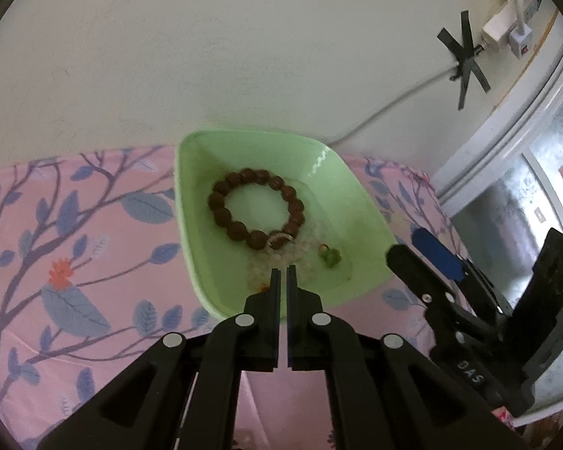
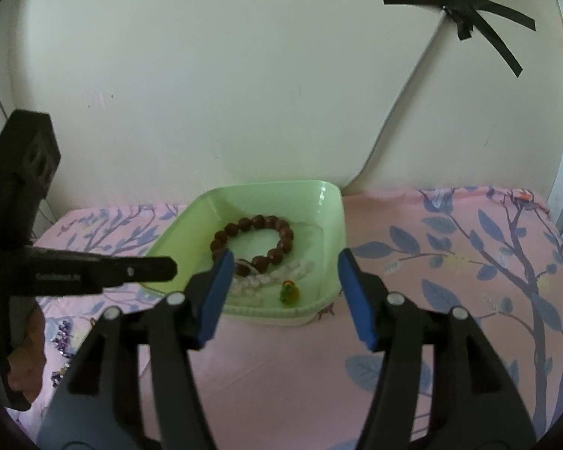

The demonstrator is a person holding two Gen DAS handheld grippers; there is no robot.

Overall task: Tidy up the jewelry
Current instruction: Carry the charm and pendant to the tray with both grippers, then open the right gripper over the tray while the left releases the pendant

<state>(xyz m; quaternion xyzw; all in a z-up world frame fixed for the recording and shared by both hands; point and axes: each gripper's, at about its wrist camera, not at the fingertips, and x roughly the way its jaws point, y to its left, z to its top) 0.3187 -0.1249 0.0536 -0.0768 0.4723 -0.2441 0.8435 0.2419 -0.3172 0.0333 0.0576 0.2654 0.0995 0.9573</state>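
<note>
Left wrist view: left gripper (image 1: 283, 270) pinched together above the green tray (image 1: 206, 258), nothing between its tips. Brown bead bracelet (image 1: 257, 208), pale bracelet (image 2: 270, 277) and green charm (image 1: 331, 257) lie inside. Right gripper (image 2: 285, 281) spread wide.

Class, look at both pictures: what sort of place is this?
Probably a home bedroom: a pink floral sheet against a plain wall, a green tray holding a brown bead bracelet, and a taped-up power strip.
</note>
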